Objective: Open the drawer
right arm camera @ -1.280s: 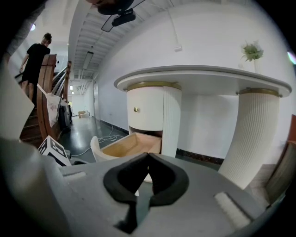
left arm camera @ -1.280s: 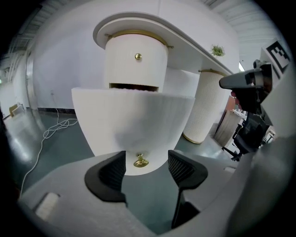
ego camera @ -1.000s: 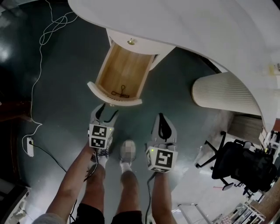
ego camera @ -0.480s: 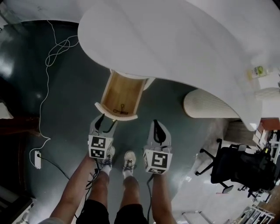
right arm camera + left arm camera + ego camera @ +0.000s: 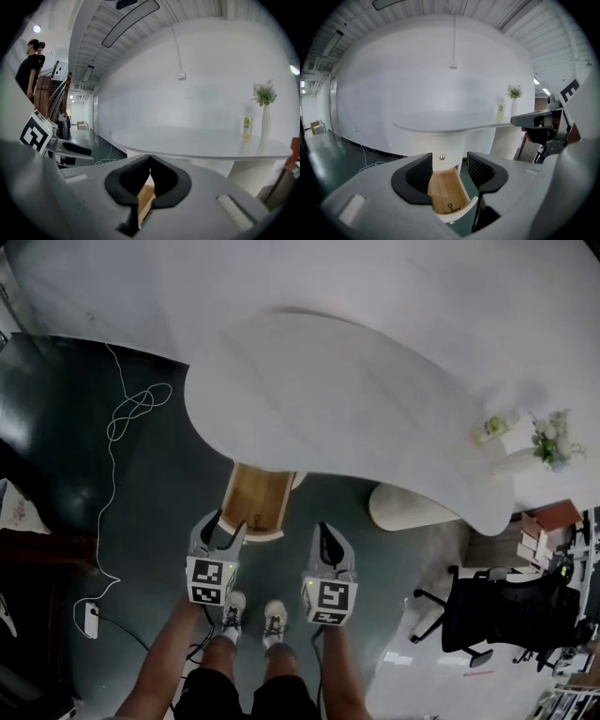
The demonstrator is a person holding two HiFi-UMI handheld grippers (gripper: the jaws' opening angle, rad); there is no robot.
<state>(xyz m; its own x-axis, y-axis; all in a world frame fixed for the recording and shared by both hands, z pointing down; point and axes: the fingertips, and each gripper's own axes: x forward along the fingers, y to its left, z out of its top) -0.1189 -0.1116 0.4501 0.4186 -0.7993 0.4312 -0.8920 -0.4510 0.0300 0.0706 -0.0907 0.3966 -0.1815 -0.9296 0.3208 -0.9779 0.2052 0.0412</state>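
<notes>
Surface: white curved top point(image 5: 375, 399) on a pale round pedestal, over a dark green floor point(image 5: 141, 521).
Drawer: the drawer point(image 5: 256, 503) stands pulled out from under the surface's edge. Its wooden bottom is exposed, and a small dark wire-like thing point(image 5: 451, 207) lies near its front.
Left gripper: the left gripper point(image 5: 223, 524) points at the drawer, tilted slightly down. Its jaws are wide and closing with nothing between the pads, and the drawer shows beyond the gap.
Right gripper: the right gripper point(image 5: 324, 532) is alongside, jaws pressed together and empty.
Arms: both forearms reach forward, with the shoes point(image 5: 253, 617) between them.
Left gripper view alone: a brass knob point(image 5: 442, 158) above the drawer.
Right gripper view alone: a person point(image 5: 29, 61) standing at far left.
Head view alone: a white cable point(image 5: 131, 409) on the floor and an office chair point(image 5: 506, 610).
</notes>
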